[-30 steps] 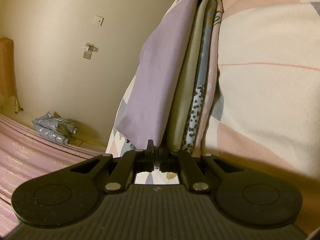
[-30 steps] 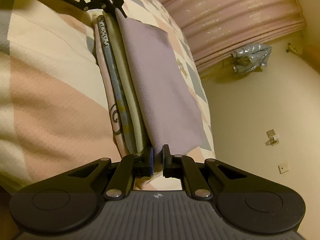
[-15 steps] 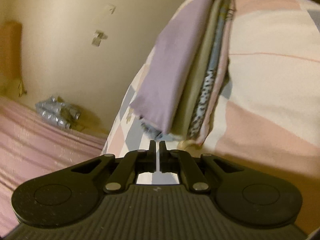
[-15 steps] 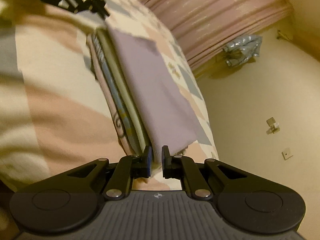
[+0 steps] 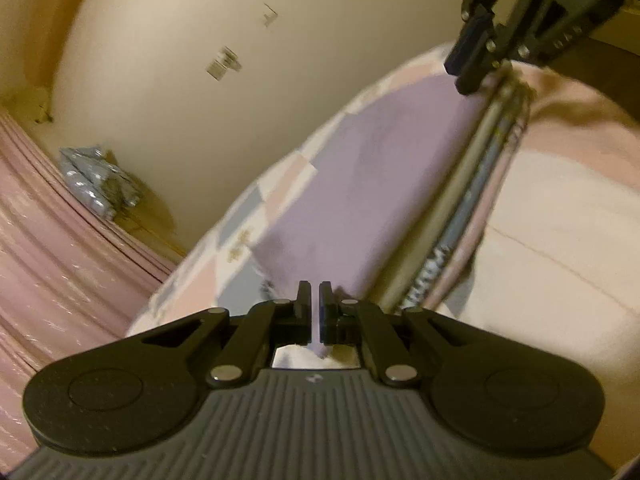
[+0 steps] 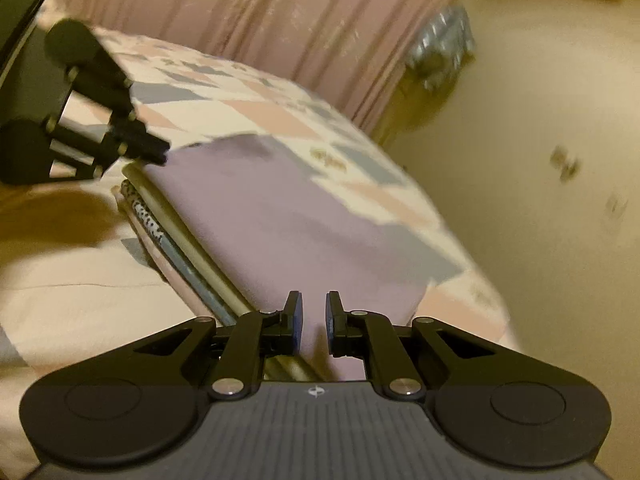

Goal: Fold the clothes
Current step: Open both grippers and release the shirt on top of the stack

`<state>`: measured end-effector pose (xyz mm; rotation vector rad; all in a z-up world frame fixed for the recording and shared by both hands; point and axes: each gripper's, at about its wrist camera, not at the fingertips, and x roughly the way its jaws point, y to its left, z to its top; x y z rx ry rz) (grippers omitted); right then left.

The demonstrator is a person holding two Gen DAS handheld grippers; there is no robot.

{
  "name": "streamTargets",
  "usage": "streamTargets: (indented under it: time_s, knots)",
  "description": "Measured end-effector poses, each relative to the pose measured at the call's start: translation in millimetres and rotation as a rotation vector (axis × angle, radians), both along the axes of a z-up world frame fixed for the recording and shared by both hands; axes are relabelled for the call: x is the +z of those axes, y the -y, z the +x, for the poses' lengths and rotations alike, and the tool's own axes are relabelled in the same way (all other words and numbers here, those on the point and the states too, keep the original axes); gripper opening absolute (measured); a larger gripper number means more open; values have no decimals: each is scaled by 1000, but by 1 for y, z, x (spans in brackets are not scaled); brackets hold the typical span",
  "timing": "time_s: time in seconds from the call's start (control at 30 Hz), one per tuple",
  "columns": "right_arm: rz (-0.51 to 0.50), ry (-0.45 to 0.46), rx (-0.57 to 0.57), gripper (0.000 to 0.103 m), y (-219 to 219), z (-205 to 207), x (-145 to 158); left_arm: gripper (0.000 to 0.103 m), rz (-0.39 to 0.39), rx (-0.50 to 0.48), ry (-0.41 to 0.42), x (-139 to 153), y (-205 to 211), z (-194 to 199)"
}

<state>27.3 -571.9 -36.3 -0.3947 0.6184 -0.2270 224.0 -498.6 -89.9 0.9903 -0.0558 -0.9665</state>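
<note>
Right wrist view — lilac cloth [image 6: 280, 220] just beyond empty, parted right tongs [image 6: 314, 316] — left tongs [image 5: 315, 308] narrowly parted.

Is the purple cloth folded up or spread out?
Folded. The flat lilac-purple cloth lies as a neat rectangle on top of a stack of folded clothes on the bed.

I see dim, warm yellowish light in both views. Motion blur smears the cream painted wall [image 5: 168, 92], the pink pleated curtain [image 6: 280, 12] and the lilac folded cloth [image 6: 280, 224]. Fisheye distortion curves edges; dark corners vignette.
</note>
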Motion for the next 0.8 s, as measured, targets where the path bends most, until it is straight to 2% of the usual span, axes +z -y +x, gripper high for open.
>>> streamTargets:
  time_s: [0.07,0.2,0.37,0.6,0.8]
  knots:
    - [36,-5,-6,9,4,-4,0,3,26,2,-1,-8,3,3]
    - [87,42,-44,12,13,-17,9,3,1,13,-16,-5,-7,3]
    - [153,8,-55,13,22,-19,1,3,2,20,-27,-6,-9,3]
    - [252,24,-90,13,31,-26,2,0,-24,46,-65,-3,-17,-1]
    - [275,28,-118,14,28,-33,3,2,-39,75,-116,-1,-21,-4]
